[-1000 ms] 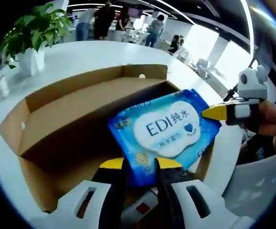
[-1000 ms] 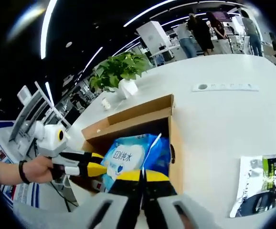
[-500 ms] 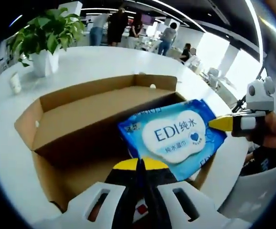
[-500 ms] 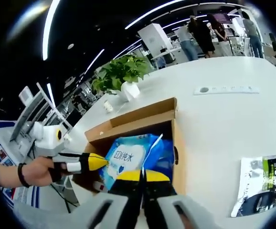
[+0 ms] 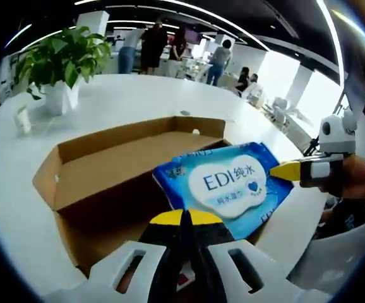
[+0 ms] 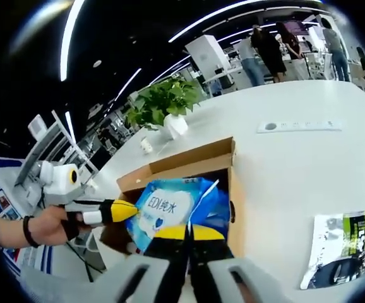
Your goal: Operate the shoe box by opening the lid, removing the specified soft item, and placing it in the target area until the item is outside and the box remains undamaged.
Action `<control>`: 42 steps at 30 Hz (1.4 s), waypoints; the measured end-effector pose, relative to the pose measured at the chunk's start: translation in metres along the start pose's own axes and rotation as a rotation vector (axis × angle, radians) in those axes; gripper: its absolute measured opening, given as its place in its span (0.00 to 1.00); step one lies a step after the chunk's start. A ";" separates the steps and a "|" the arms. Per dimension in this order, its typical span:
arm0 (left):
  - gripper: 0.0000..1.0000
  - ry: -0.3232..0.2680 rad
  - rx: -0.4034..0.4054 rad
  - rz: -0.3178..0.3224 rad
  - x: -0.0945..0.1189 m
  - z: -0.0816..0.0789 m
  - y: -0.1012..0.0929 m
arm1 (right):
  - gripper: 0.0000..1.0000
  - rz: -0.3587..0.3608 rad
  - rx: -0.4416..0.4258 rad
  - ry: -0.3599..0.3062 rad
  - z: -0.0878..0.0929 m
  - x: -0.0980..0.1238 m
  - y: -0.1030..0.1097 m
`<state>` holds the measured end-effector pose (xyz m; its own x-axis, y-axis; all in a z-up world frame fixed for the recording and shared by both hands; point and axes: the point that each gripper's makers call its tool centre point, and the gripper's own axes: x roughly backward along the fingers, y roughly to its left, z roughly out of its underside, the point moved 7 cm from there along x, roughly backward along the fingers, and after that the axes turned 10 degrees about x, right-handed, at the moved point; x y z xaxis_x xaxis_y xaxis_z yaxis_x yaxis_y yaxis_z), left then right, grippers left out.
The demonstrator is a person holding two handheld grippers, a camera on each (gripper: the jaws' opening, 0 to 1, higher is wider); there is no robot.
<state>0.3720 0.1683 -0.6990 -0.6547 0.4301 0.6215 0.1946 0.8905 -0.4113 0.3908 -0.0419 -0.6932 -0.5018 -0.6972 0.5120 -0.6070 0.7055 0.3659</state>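
Observation:
A blue pack of wet wipes (image 5: pixel 223 186) with a white "EDI" label hangs over the open brown cardboard shoe box (image 5: pixel 107 167). My left gripper (image 5: pixel 185 218) is shut on the pack's near corner. My right gripper (image 5: pixel 282 170) comes in from the right, its yellow tips on the pack's far edge. In the right gripper view the pack (image 6: pixel 170 205) sits just above the box (image 6: pixel 192 158). There my right gripper (image 6: pixel 189 231) is shut on its edge, and my left gripper (image 6: pixel 122 210), held by a hand, pinches its other side.
The box stands on a round white table (image 5: pixel 125 95). A potted plant (image 5: pixel 56 57) and a small white cup (image 5: pixel 23 120) stand behind it. A socket strip (image 6: pixel 299 126) and a green-black packet (image 6: pixel 337 249) lie right of the box. People stand far back.
The left jaws, apart around the pack a second ago, have shut on its corner. The pack has risen a little above the box, and both views now sit higher.

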 end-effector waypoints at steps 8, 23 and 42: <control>0.00 -0.024 -0.020 0.016 0.002 -0.008 -0.013 | 0.00 0.008 -0.004 -0.024 -0.003 0.014 -0.004; 0.00 -0.020 -0.070 0.084 -0.020 -0.015 -0.054 | 0.00 0.064 -0.025 -0.053 0.001 0.051 -0.031; 0.00 0.016 -0.124 0.160 -0.052 -0.013 -0.107 | 0.00 0.143 -0.066 -0.075 0.017 0.096 -0.068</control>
<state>0.3946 0.0525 -0.6792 -0.5972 0.5688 0.5656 0.3841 0.8218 -0.4209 0.3735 -0.1586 -0.6821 -0.6262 -0.5947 0.5042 -0.4853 0.8034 0.3449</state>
